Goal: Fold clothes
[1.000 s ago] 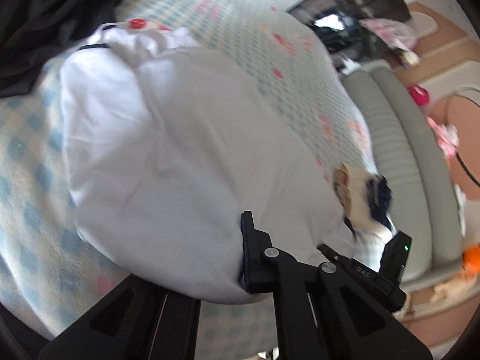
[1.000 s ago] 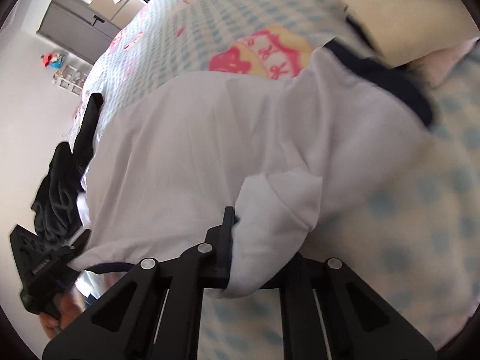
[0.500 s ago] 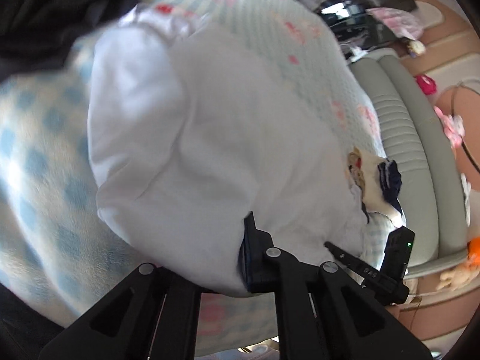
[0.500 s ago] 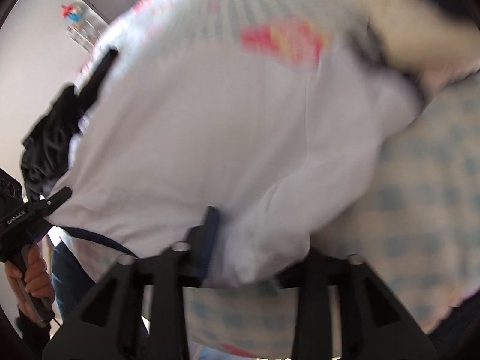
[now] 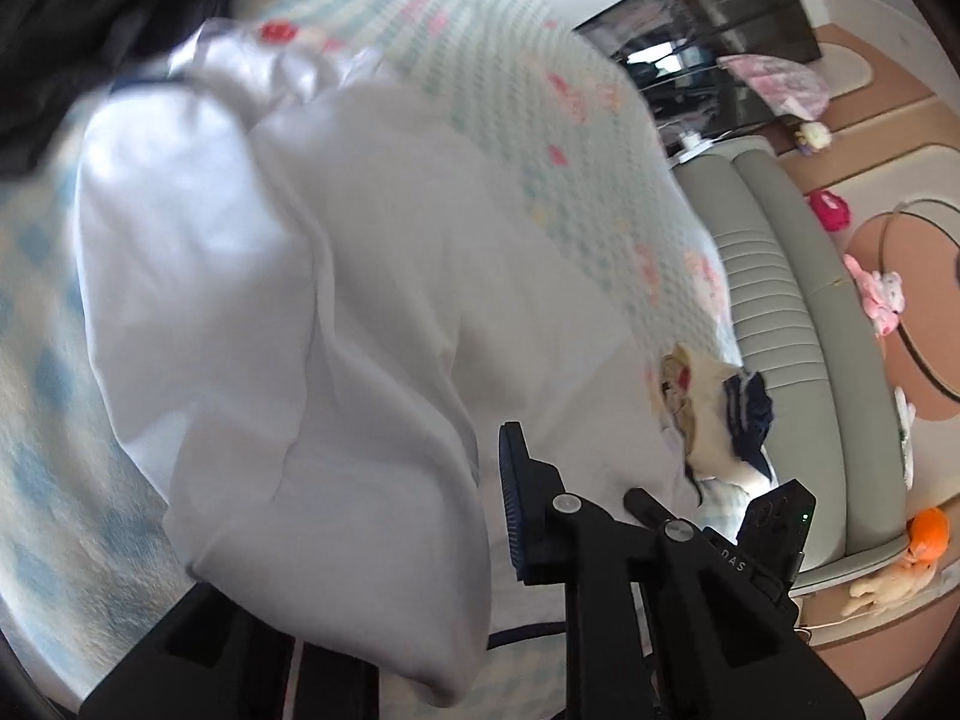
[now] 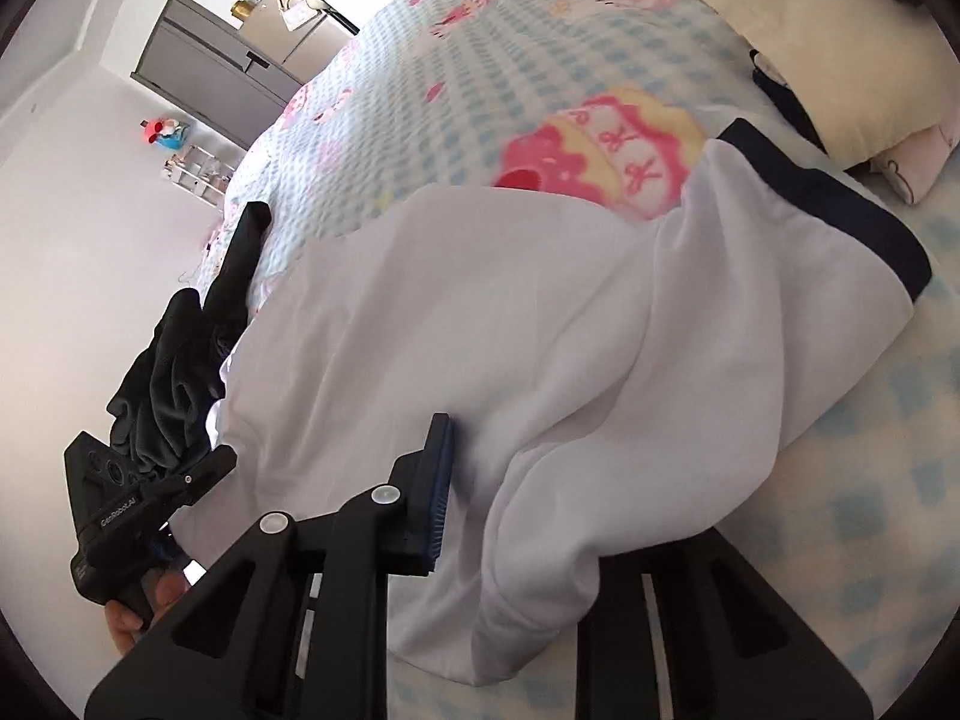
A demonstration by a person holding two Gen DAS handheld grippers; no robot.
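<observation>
With both grippers, left (image 5: 474,540) and right (image 6: 480,516), we hold a white shirt (image 6: 540,330), jaws pinching its edge, over the checked bed (image 6: 480,48).

A home bedroom: checked bedspread (image 6: 480,60), grey wardrobe (image 6: 198,78), plush toys (image 5: 882,294)

White shirt (image 6: 480,312) (navy trim), blue-checked blanket (image 6: 492,54)

The left hand-held gripper (image 5: 420,546) is clamping a fold of the white shirt (image 5: 336,312), one finger hidden under the cloth. The right hand-held gripper (image 6: 528,510) is pinching the shirt's near edge likewise. A person's hand (image 6: 135,612) is gripping the left tool's handle beside the shirt.
</observation>
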